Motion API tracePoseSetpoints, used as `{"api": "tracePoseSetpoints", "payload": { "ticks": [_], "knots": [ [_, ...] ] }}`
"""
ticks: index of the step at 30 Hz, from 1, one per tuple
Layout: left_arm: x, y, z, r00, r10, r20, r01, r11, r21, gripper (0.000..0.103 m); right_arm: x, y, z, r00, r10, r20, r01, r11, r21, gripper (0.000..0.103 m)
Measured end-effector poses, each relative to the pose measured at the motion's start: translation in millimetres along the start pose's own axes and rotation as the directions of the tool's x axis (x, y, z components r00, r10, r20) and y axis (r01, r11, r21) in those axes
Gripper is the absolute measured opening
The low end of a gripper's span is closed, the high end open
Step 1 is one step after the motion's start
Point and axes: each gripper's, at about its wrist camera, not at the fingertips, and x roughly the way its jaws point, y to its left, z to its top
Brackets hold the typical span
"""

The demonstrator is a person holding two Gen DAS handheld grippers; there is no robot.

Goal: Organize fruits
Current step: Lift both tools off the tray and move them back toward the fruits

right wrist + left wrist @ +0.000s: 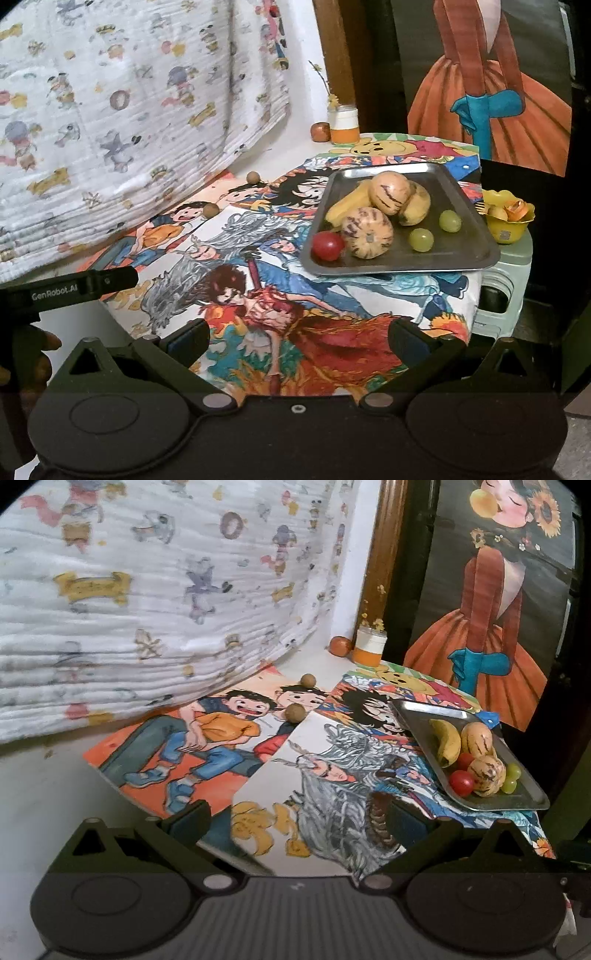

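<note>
Two small brown round fruits, longan by the look of them, lie loose on the painted sheets: the nearer longan (295, 713) and the farther longan (307, 680), close together but apart. Neither is in the steel tray (417, 709), which holds a banana (446, 743), two striped pepino melons (487, 771), cherry tomatoes (461, 782) and green grapes (511, 777). I judge the loose pair to be what is left to gather.

From my left gripper (295, 821) both longans sit almost dead at twelve o'clock, well apart from the fingertips, with the tray off toward two o'clock. Being round, they have no long axis to line up on, so any approach angle should do; the farther one lines up just behind the nearer one, a little to one o'clock of it.

From my right gripper (299, 338) the same longans lie at about eleven o'clock, the nearer one (211, 211) and the farther one (253, 177), and the tray (476, 254) fills one o'clock, close ahead. So the left is the straighter shot at the loose fruit, the right the better placed for the tray.

Both grippers stand wide, nothing between the fingers. A yellow bowl (508, 223) with peelings sits beyond the tray at two o'clock
</note>
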Motion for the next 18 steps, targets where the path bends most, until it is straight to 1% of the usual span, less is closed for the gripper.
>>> {"api": "tracePoseSetpoints", "payload": {
  "ticks": [5, 9, 11, 15, 18],
  "knots": [
    [-9, 9, -5, 1.000, 0.011, 0.004, -0.011, 1.000, -0.006, 0.103, 2, 11, 5, 1.000, 0.009, -0.004, -0.009, 1.000, -0.020, 0.102],
    [-12, 18, -7, 1.000, 0.031, 0.001, -0.031, 0.999, -0.019, 0.103, 7, 18, 15, 1.000, 0.021, 0.001, -0.021, 0.999, -0.030, 0.102],
    [-11, 22, -6, 0.999, 0.046, -0.004, -0.046, 0.999, -0.027, 0.103, 11, 20, 23, 0.999, 0.041, -0.003, -0.041, 0.999, -0.018, 0.102],
    [-5, 31, -1, 0.998, 0.066, -0.014, -0.066, 0.997, -0.045, 0.103, 20, 23, 48, 0.994, 0.107, -0.009, -0.106, 0.994, 0.029, 0.102],
    [2, 36, 5, 0.997, 0.073, -0.024, -0.074, 0.996, -0.041, 0.103, 28, 28, 74, 0.988, 0.149, -0.033, -0.149, 0.989, 0.018, 0.103]
  ]
}}
